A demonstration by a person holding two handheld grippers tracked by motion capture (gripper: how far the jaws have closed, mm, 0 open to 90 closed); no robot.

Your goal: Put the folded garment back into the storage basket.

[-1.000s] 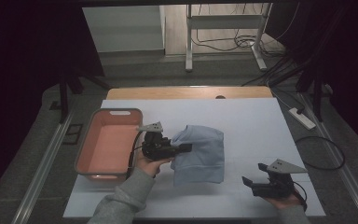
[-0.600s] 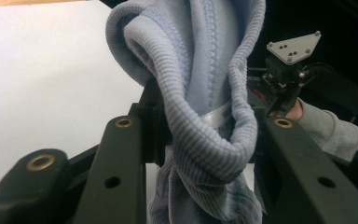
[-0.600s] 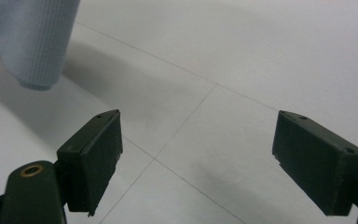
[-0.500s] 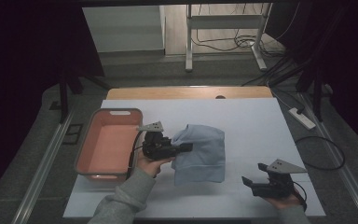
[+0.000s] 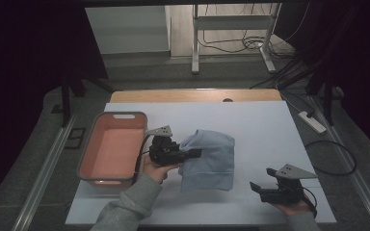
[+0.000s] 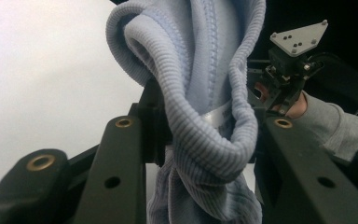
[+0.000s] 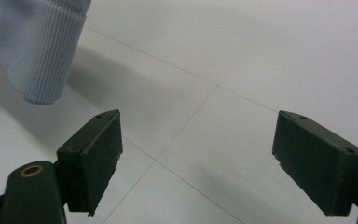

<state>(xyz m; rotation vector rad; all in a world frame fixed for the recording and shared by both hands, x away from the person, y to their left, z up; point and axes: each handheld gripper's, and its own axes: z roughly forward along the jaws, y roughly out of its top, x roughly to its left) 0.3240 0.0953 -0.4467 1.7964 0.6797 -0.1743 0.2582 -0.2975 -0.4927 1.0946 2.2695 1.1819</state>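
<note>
Two hand-held grippers: left pinching ribbed pale-blue knit garment; right spread wide.

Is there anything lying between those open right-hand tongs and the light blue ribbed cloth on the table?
Nothing visible. Bare white table separates the right tongs from the light blue ribbed cloth, whose cuff hangs just ahead in the right gripper view. The left tongs are already clamped on the cloth.

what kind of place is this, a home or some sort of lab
Probably a lab or recording workspace: a white-topped table under dark surrounds, a power strip with loose cables on the floor, and a metal stand behind.
</note>
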